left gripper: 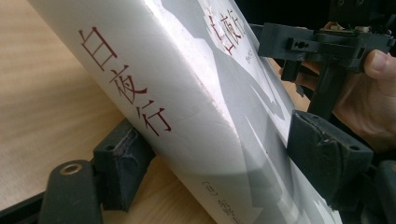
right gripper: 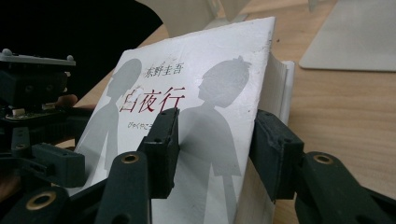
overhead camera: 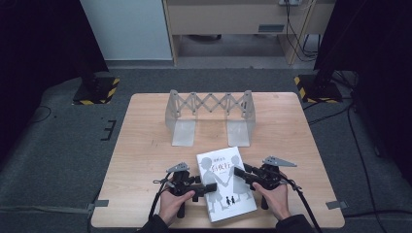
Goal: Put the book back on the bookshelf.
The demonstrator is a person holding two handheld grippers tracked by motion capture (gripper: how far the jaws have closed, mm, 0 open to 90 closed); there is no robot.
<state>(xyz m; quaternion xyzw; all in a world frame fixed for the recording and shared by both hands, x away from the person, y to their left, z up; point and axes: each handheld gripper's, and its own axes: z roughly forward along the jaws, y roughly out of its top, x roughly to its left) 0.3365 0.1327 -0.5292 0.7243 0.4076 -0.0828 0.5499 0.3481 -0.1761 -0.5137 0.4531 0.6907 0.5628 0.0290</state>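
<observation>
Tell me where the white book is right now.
In the high view the white book lies at the table's near edge, between the left tool and right tool, in front of the grey folding bookstand.

A light wooden desk (overhead camera: pixel 145 145) stands on grey carpet. Toward its far edge rests a grey expanding metal book rack (overhead camera: pixel 210 116), its two flat feet on the wood. Near the front edge is a white paperback book (overhead camera: pixel 225 184) with grey silhouettes.
</observation>
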